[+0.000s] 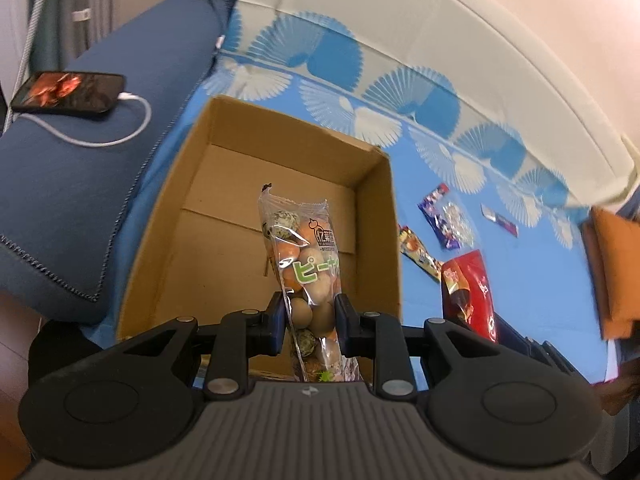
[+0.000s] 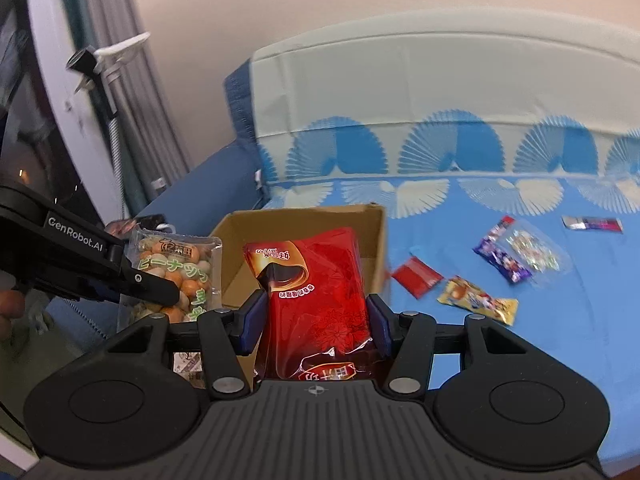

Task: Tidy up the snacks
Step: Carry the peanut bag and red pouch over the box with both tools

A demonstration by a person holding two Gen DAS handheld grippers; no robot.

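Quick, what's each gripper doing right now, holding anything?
Left gripper: shut on the peanut bag.
Right gripper: shut on the red bag.

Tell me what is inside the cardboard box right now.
The cardboard box shows only bare brown floor. The peanut snack bag in the left gripper hangs in front of its near part, hiding that strip and the near corner.

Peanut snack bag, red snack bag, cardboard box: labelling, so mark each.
peanut snack bag (image 1: pixel 306 268), left wrist view, printed front.
red snack bag (image 2: pixel 320 292), right wrist view, front panel.
cardboard box (image 1: pixel 224 216), left wrist view, inner floor.
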